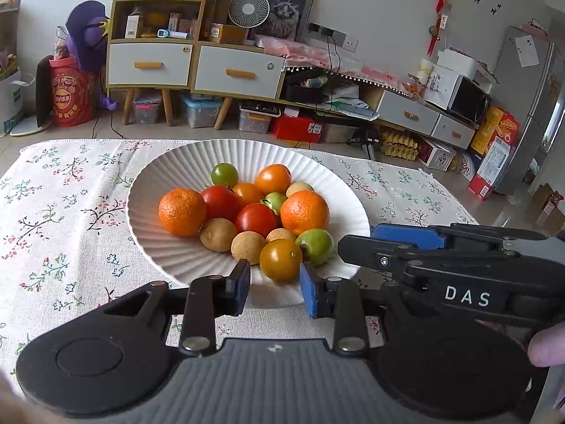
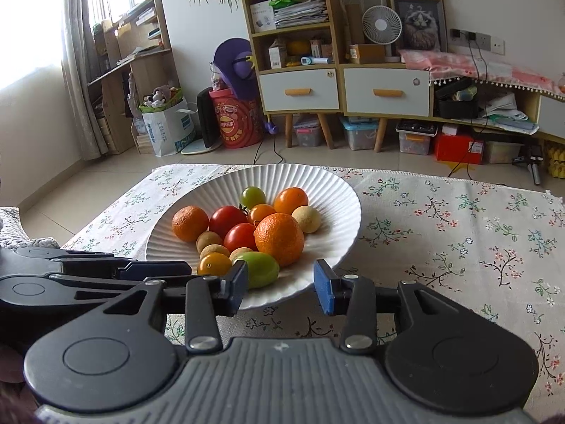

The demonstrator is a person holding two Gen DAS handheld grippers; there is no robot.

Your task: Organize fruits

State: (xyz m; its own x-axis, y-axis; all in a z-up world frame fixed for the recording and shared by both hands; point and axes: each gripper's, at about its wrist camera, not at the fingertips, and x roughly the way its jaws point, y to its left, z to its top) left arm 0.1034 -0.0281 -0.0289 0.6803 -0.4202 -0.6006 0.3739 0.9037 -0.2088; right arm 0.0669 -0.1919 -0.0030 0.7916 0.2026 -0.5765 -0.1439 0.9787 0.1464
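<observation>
White ribbed bowl [image 1: 155, 219] on floral cloth [image 1: 63, 205] over worktop — holds all fruit: two oranges, red and yellow-orange tomatoes, green ones, small tan fruits. Left gripper [image 1: 274, 282] at bowl's near rim, jaws released either side of yellow-orange tomato [image 1: 280, 259], pads not pressing. Right gripper [image 2: 280, 286] just beside it, jaws released — green fruit [image 2: 259, 268] by left pad, nothing held.

So the surface [image 2: 459, 233] is wearing a floral tablecloth [image 1: 70, 212], and a white ribbed bowl [image 2: 339, 205] of fruit is sitting right on it.
</observation>
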